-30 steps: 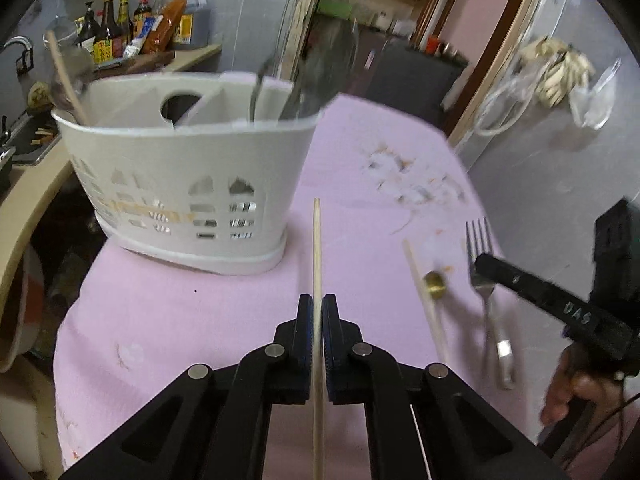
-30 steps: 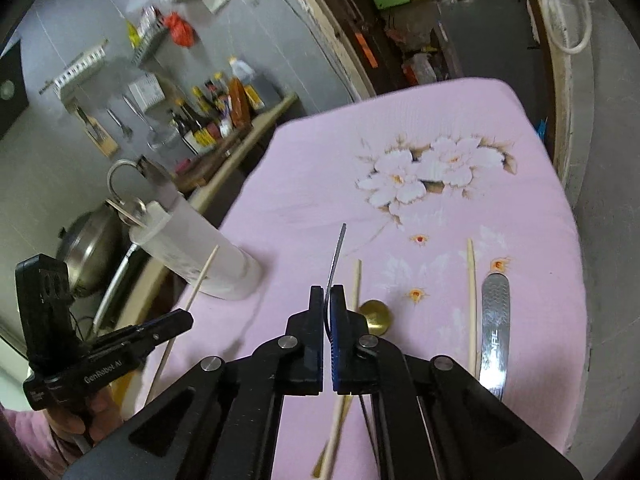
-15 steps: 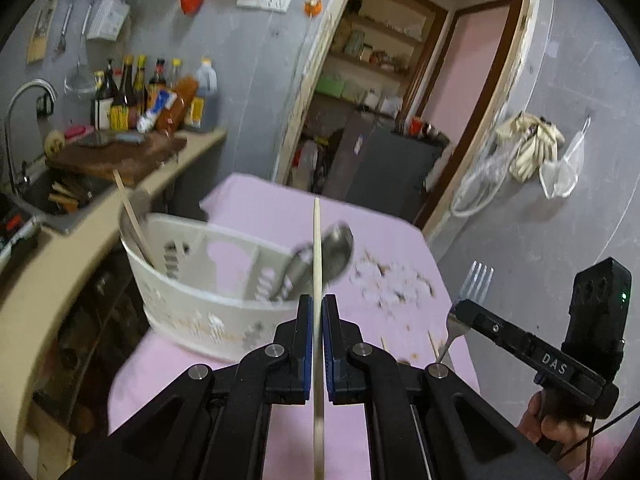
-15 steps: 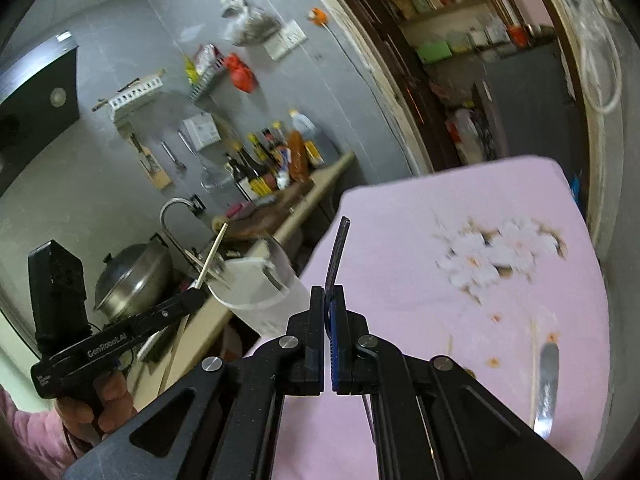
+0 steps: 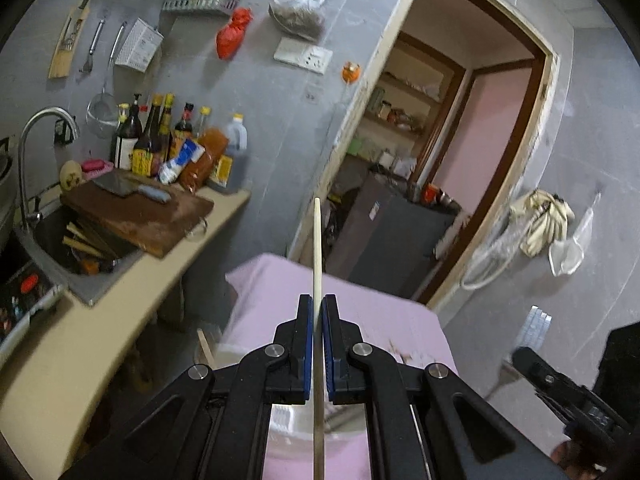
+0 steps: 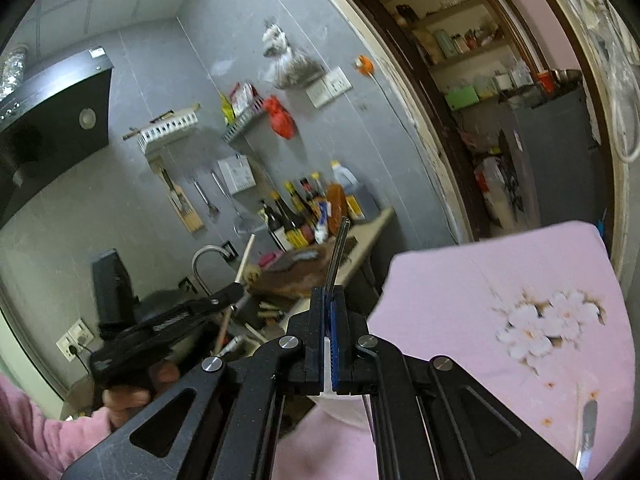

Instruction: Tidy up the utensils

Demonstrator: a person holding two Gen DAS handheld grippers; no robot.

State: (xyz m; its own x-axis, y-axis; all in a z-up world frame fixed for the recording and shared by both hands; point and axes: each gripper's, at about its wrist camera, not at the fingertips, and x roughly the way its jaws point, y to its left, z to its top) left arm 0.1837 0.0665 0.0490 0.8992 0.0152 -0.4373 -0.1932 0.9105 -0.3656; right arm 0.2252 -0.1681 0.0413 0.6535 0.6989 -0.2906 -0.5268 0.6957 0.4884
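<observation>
My left gripper (image 5: 317,304) is shut on a pale wooden chopstick (image 5: 317,240), which runs straight ahead past the fingertips and back between the arms. It hangs above the pink floral tablecloth (image 5: 276,292). A scrap of the white basket (image 5: 286,416) shows beneath it. My right gripper (image 6: 330,292) is shut on a metal fork (image 6: 338,248), seen edge-on and pointing up and away. In the left wrist view the right gripper (image 5: 520,354) sits at the lower right with the blurred fork tines (image 5: 536,320) above it. In the right wrist view the left gripper (image 6: 238,290) holds the chopstick (image 6: 245,260) at the left, gripped by a hand in a pink sleeve.
A flat metal utensil (image 6: 586,432) lies on the tablecloth (image 6: 500,280) at the right. Left of the table runs a counter (image 5: 120,320) with a sink, tap (image 5: 32,132), cutting board (image 5: 140,216) and bottles (image 5: 160,140). A doorway (image 5: 460,140) and dark cabinet (image 5: 392,240) stand behind.
Both grippers have risen and tipped upward, each still holding its utensil. The basket and most of the table have dropped below the jaws; the wall, counter and doorway now fill the views.
</observation>
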